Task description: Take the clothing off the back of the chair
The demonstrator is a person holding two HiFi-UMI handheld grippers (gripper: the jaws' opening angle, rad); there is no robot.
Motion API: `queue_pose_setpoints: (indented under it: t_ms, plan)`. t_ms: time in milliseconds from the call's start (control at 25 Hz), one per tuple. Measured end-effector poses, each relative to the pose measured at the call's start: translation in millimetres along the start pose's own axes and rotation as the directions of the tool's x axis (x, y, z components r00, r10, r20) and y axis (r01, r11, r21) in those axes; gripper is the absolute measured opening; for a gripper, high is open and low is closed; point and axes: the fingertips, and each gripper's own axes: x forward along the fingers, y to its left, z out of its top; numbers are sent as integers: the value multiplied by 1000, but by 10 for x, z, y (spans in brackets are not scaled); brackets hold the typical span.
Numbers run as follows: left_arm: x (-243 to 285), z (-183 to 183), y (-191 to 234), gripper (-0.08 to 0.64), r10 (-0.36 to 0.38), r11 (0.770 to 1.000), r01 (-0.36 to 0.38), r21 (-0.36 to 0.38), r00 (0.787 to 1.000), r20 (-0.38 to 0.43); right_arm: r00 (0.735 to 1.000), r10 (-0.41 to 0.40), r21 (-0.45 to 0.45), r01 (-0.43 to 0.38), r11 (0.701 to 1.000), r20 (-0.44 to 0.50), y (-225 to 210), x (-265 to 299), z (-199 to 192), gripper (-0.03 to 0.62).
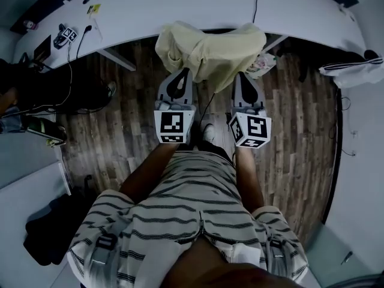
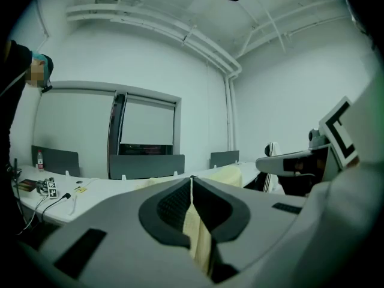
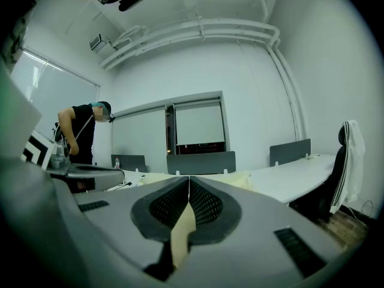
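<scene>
A pale yellow garment (image 1: pixel 210 50) hangs bunched in the air in front of the white desk (image 1: pixel 180 5), held up by both grippers. My left gripper (image 1: pixel 183 72) is shut on its left lower part, and my right gripper (image 1: pixel 243 77) is shut on its right lower part. In the left gripper view, yellow cloth (image 2: pixel 199 236) is pinched between the closed jaws of the left gripper (image 2: pixel 192 180). The right gripper view shows the same: a fold of cloth (image 3: pixel 182 228) clamped in the right gripper (image 3: pixel 189 179). No chair shows under the garment.
Cables and a marker cube (image 1: pixel 66 36) lie on the desk's left part. A black chair with a white striped jacket (image 1: pixel 353 69) stands at the right. A person in black (image 3: pixel 84 134) stands at the left. Dark bags (image 1: pixel 48 233) sit on the wooden floor (image 1: pixel 300 137).
</scene>
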Motion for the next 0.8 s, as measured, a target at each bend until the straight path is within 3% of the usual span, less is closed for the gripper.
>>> queue_pose_setpoints:
  t_ms: [440, 520, 800]
  plan:
    - [169, -205, 80, 32, 75, 997, -75, -5, 995, -72, 998, 45, -7, -46, 999, -40, -264, 188, -155, 28]
    - [203, -254, 124, 74, 79, 997, -81, -15, 993, -87, 997, 56, -17, -57, 998, -51, -274, 239, -185, 94]
    - [283, -345, 224, 129, 98, 995, -101, -19, 989, -114, 994, 63, -9, -64, 998, -85, -372, 337, -319, 175]
